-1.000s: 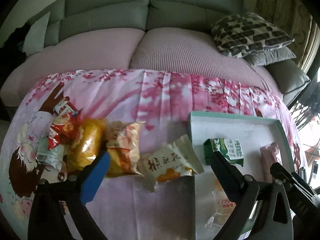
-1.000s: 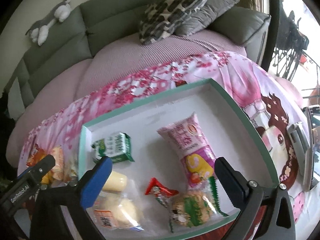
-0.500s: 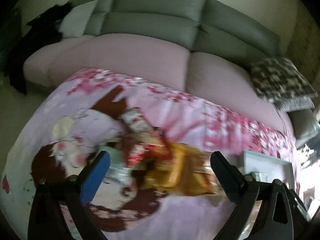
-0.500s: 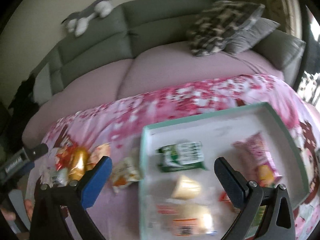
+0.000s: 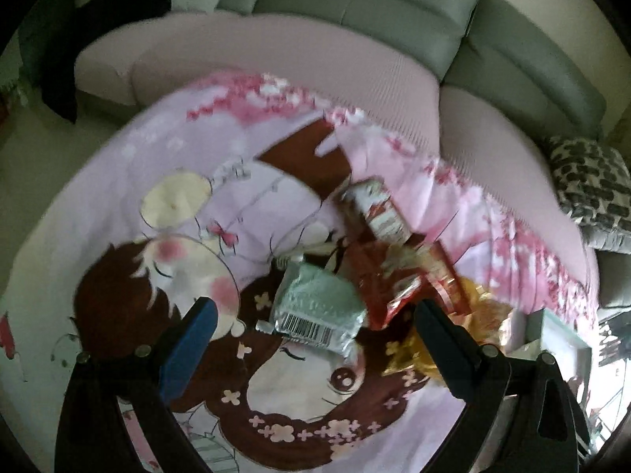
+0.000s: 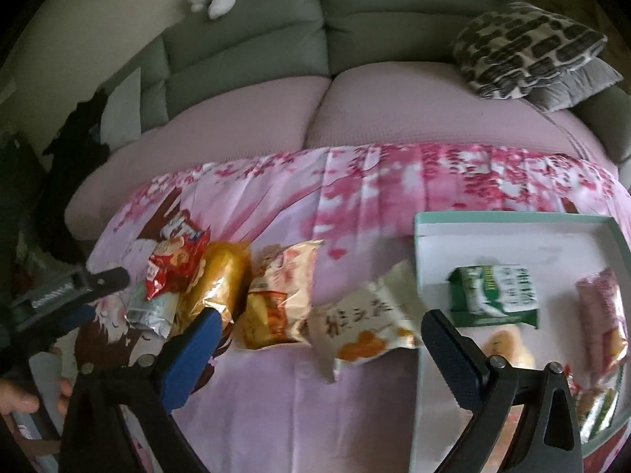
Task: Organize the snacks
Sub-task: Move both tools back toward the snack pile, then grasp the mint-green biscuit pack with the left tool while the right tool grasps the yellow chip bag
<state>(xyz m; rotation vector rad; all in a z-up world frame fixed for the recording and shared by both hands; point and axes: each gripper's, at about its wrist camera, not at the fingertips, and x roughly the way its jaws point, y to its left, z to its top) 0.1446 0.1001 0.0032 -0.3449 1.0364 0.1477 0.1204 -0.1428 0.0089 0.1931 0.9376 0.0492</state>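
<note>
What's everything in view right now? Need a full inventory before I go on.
Tray: 1, white with green rim, right side of the cloth.
Green packet: 1, inside tray.
Pink packet: 1, inside tray, right edge.
White packet: 1, on cloth, touching the tray's left edge.
Orange packet: 1, left of white packet.
Gold packet: 1, left of orange.
Red packet: 1, far left pile.
Silver-green packet: 1, between left fingers.
Floral cloth: 1, pink.
Sofa: 1, grey-green.
Left gripper: open.
Right gripper: open.
</note>
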